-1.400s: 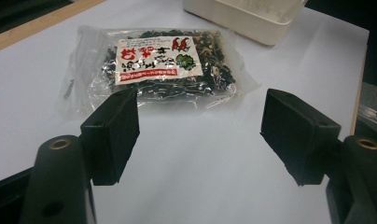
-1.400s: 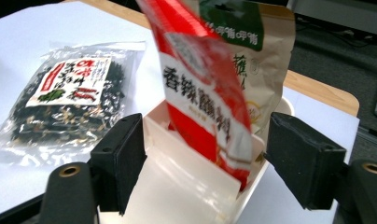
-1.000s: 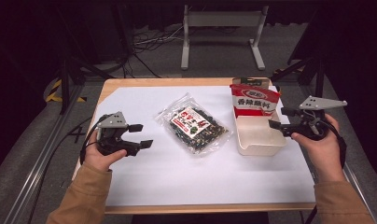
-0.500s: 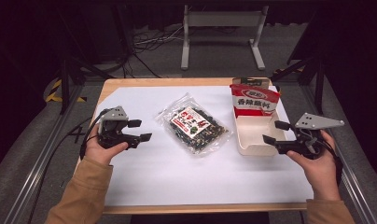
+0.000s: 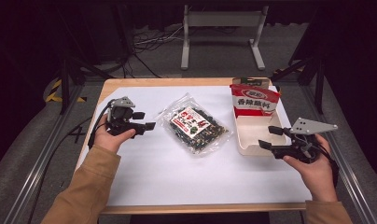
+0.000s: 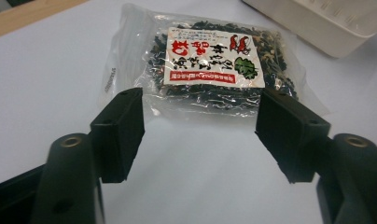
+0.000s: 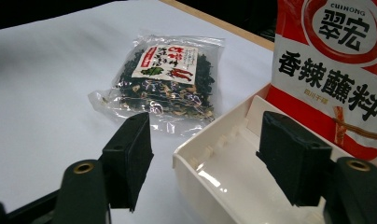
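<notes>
Here, your left gripper (image 6: 200,135) and right gripper (image 7: 205,154) gape empty; red seasoning pouch (image 5: 254,100) stands in the white bin (image 5: 252,148), dried-seaweed packet (image 5: 193,128) lies beside it, unpacked.

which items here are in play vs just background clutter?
Likely in play:
- clear bag of dried mix
- white tray
- red packet standing in the tray
- left gripper and right gripper, both open, holding nothing

Background:
- metal stand
- floor cables
</notes>
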A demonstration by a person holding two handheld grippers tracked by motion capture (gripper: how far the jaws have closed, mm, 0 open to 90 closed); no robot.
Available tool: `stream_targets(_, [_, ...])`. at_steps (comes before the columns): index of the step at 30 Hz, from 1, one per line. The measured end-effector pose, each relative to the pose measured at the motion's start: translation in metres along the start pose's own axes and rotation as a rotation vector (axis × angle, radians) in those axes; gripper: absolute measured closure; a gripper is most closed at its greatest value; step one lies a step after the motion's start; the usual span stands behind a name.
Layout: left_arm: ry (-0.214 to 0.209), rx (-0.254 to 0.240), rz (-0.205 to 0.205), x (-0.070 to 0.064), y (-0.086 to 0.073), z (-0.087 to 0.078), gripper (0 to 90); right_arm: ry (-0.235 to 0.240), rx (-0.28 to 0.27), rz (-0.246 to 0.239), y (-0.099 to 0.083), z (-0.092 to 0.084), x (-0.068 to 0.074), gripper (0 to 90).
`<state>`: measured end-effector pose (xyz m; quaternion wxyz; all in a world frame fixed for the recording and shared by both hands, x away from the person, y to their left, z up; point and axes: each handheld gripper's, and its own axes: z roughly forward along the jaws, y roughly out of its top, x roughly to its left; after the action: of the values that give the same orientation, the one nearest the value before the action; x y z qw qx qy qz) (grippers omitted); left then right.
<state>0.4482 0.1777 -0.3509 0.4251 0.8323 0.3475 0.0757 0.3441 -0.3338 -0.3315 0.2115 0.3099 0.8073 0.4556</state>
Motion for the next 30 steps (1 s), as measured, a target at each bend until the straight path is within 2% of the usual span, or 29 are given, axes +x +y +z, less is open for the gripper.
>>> stream_targets(4, [-0.003,-0.001,-0.018,0.006,0.002,0.008,27.3,0.005,-0.013,-0.001,0.001,-0.001,0.001,36.9])
stream_targets(10, [0.002,-0.005,-0.086,0.017,0.007,0.026,25.8,0.022,-0.021,-0.009,0.003,0.000,0.006,38.5])
stream_targets(13, [0.024,0.000,-0.089,0.022,0.009,0.034,25.8,0.027,-0.025,-0.012,0.003,0.001,0.007,38.6])
stream_targets(14, [0.024,-0.004,-0.103,0.023,0.009,0.037,26.0,0.028,-0.026,-0.013,0.003,0.001,0.007,38.6])
stream_targets(17, [0.031,-0.006,-0.110,0.026,0.010,0.041,27.4,0.028,-0.028,-0.014,0.003,0.001,0.007,38.8])
stream_targets(19, [0.029,-0.008,-0.135,0.030,0.009,0.046,27.6,0.029,-0.030,-0.015,0.003,0.001,0.007,38.8])
stream_targets(22, [0.046,0.000,-0.144,0.034,0.008,0.053,28.2,0.031,-0.037,-0.014,0.003,0.001,0.008,38.9])
stream_targets(30, [0.048,0.009,-0.193,0.041,0.005,0.073,28.5,0.035,-0.031,-0.023,0.004,0.004,0.010,38.9])
